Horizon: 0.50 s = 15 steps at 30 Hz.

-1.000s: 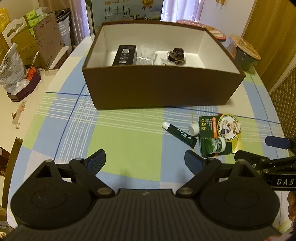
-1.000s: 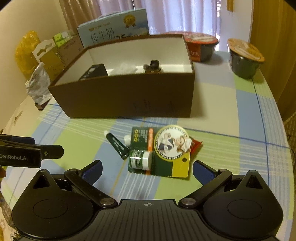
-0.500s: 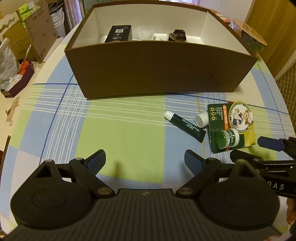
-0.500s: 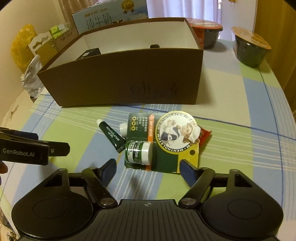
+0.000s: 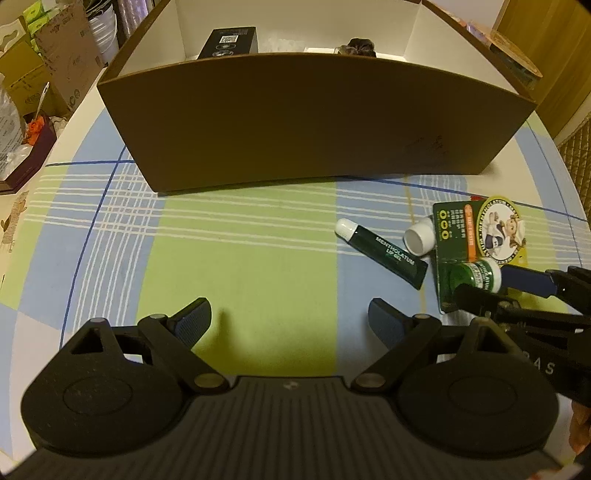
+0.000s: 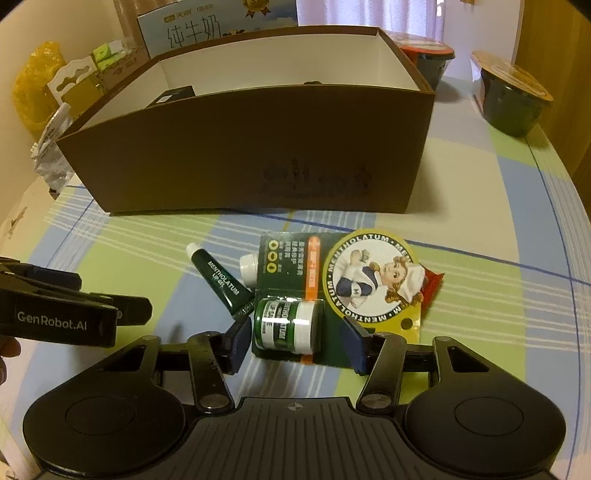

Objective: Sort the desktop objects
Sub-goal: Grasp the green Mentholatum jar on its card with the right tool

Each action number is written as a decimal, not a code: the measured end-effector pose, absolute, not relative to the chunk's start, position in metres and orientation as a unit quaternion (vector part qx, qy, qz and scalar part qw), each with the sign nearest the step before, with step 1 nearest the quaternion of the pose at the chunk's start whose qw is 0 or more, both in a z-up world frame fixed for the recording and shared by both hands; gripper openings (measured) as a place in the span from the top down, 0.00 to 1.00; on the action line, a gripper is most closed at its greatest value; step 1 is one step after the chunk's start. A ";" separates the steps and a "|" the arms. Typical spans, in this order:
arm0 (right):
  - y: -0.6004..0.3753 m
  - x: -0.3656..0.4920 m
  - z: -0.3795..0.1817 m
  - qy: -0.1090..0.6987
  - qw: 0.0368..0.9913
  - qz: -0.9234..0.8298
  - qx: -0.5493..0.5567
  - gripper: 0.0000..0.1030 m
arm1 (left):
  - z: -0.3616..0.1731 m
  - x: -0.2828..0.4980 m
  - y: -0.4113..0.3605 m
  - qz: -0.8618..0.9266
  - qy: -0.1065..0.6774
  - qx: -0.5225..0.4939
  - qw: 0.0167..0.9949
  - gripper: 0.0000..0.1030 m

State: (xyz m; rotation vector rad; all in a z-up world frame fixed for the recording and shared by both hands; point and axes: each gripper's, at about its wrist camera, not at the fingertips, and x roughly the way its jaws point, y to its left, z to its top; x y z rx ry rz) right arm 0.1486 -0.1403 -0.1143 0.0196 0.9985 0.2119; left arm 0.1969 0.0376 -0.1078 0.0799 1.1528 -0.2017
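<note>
A green Mentholatum blister pack [image 6: 332,291] with a small jar [image 6: 286,325] lies on the checked cloth in front of the brown box [image 6: 258,158]. A green lip gel tube [image 6: 218,282] and a small white bottle [image 6: 249,266] lie beside it. My right gripper [image 6: 295,341] is open, its jaws either side of the jar at the pack's near end. My left gripper [image 5: 290,319] is open and empty over the cloth, left of the tube [image 5: 382,253] and pack [image 5: 476,243]. The box [image 5: 314,122] holds a black carton [image 5: 229,40] and a dark item [image 5: 358,46].
Two lidded bowls [image 6: 513,99] [image 6: 428,55] stand at the back right. A milk carton [image 6: 214,26] stands behind the box. Bags and cartons [image 5: 40,74] crowd the left side beyond the table edge.
Both grippers moved forward and lower toward the table. The right gripper's jaws narrowed and now bracket the jar end of the blister pack. The left gripper stayed open.
</note>
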 end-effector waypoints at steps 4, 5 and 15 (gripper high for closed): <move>-0.137 0.149 -0.118 0.480 0.871 0.110 -0.001 0.66 | -0.112 0.203 0.039 -0.096 0.550 0.037 0.829 0.13; -0.137 0.147 -0.117 0.478 0.871 0.111 -0.006 0.66 | -0.113 0.203 0.038 -0.097 0.550 0.038 0.829 0.13; -0.166 0.127 -0.106 0.494 0.864 0.100 -0.017 0.69 | -0.119 0.201 0.025 -0.146 0.534 0.058 0.830 0.13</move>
